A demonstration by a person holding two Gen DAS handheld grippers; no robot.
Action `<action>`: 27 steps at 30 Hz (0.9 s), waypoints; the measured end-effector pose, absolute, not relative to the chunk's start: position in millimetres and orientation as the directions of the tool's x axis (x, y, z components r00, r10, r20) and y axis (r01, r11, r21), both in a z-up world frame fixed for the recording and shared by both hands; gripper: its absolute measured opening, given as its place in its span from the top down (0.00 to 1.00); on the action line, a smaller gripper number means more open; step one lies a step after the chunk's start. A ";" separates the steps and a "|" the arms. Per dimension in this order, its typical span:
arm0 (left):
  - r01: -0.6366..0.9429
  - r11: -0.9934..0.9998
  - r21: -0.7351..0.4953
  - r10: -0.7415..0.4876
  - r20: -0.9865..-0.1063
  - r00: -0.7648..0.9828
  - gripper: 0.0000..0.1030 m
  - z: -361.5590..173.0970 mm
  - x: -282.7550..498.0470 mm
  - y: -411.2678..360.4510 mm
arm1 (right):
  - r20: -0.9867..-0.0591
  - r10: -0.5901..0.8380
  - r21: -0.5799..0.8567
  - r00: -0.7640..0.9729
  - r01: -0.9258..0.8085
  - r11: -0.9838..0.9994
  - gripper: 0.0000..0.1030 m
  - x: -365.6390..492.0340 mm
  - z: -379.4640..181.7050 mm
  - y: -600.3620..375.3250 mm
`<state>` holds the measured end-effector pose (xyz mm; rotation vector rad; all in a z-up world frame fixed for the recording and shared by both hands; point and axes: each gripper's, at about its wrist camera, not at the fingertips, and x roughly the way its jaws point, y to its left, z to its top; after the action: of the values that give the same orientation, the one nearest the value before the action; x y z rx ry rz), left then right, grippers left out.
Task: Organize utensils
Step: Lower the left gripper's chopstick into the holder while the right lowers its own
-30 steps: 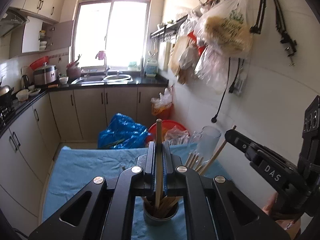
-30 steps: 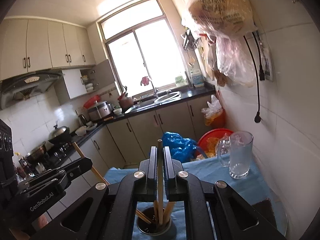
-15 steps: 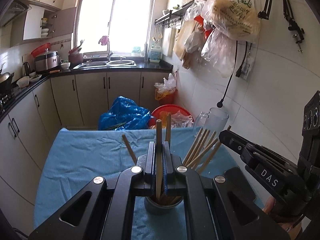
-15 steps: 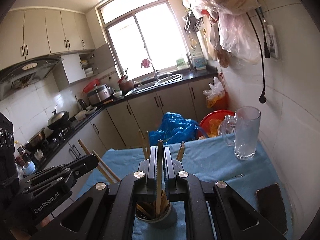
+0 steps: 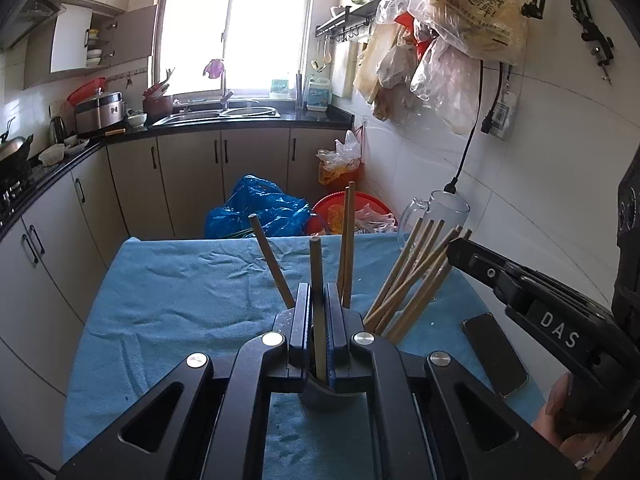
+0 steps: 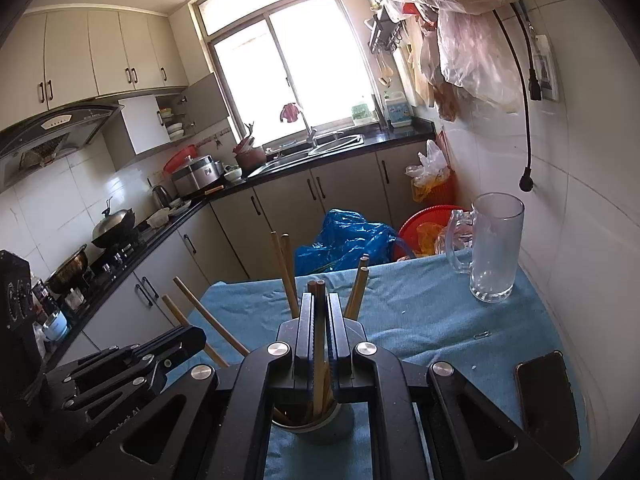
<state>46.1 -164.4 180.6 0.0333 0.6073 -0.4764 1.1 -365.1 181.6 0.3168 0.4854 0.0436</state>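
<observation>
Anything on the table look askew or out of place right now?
The chopsticks in the cup splay at different angles instead of standing bundled. A phone and a paperclip lie on the blue cloth. Nothing spilled.

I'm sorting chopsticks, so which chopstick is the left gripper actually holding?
The upright chopstick clamped in the left gripper, its lower end in the cup; the other chopsticks lean free.

"DAS": white letters on the right gripper (image 5: 456, 246), seen from the left wrist. Green Chinese characters on a hanging plastic bag (image 5: 476, 8): too small to read.
</observation>
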 end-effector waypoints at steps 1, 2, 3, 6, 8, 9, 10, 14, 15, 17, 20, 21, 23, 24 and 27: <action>0.442 0.891 -0.104 -0.420 -0.556 0.718 0.94 180.9 45.0 -165.2 | -0.454 0.116 0.309 0.884 0.033 0.951 0.94 1.5 181.2 -364.9; 0.443 0.891 -0.100 -0.419 -0.555 0.719 0.94 181.1 43.8 -166.6 | -0.455 0.118 0.307 0.882 0.031 0.951 0.94 2.0 180.9 -364.7; 0.444 0.891 -0.097 -0.419 -0.554 0.719 0.94 181.3 43.1 -166.5 | -0.457 0.118 0.305 0.881 0.030 0.952 0.94 2.3 180.5 -364.6; 0.447 0.890 -0.092 -0.419 -0.553 0.720 0.94 181.2 40.5 -167.3 | -0.460 0.112 0.294 0.881 0.032 0.955 0.94 2.3 179.8 -364.4; 0.447 0.890 -0.091 -0.419 -0.553 0.720 0.94 181.0 39.8 -167.7 | -0.462 0.111 0.292 0.880 0.033 0.956 0.94 1.3 179.5 -364.3; 0.447 0.890 -0.091 -0.418 -0.553 0.721 0.94 180.8 39.3 -167.7 | -0.463 0.112 0.294 0.879 0.033 0.955 0.94 1.5 179.7 -365.4; 0.447 0.890 -0.091 -0.419 -0.553 0.721 0.94 180.8 39.2 -167.8 | -0.464 0.112 0.295 0.879 0.034 0.955 0.94 1.5 179.6 -366.1; 0.448 0.889 -0.089 -0.419 -0.552 0.721 0.94 180.7 38.5 -168.0 | -0.464 0.114 0.301 0.878 0.035 0.953 0.94 1.0 179.5 -367.8; 0.449 0.889 -0.089 -0.419 -0.552 0.721 0.94 180.7 38.8 -167.9 | -0.464 0.114 0.299 0.878 0.034 0.954 0.94 1.2 179.6 -367.6; 0.450 0.888 -0.090 -0.421 -0.552 0.720 0.94 181.3 37.3 -167.7 | -0.465 0.114 0.298 0.878 0.034 0.954 0.94 1.1 179.6 -368.0; 0.453 0.887 -0.088 -0.422 -0.550 0.720 0.94 181.5 35.6 -168.5 | -0.464 0.115 0.299 0.878 0.033 0.954 0.94 0.2 179.3 -367.4; 0.455 0.886 -0.088 -0.424 -0.550 0.720 0.94 181.6 35.0 -168.5 | -0.464 0.116 0.299 0.878 0.032 0.954 0.94 0.0 179.1 -366.2; 0.456 0.886 -0.087 -0.424 -0.549 0.720 0.94 181.7 33.4 -168.1 | -0.464 0.118 0.299 0.878 0.030 0.954 0.94 -0.3 179.2 -366.0; 0.456 0.886 -0.087 -0.424 -0.549 0.720 0.94 181.6 33.1 -168.0 | -0.465 0.121 0.299 0.877 0.027 0.954 0.94 0.6 179.6 -365.5; 0.456 0.885 -0.090 -0.426 -0.550 0.718 0.94 181.7 32.8 -167.6 | -0.465 0.126 0.297 0.876 0.020 0.955 0.94 1.2 180.1 -364.1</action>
<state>32.8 -167.6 181.7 0.0538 0.5952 -0.4882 1.2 -364.1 180.1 0.3006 0.5016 0.0563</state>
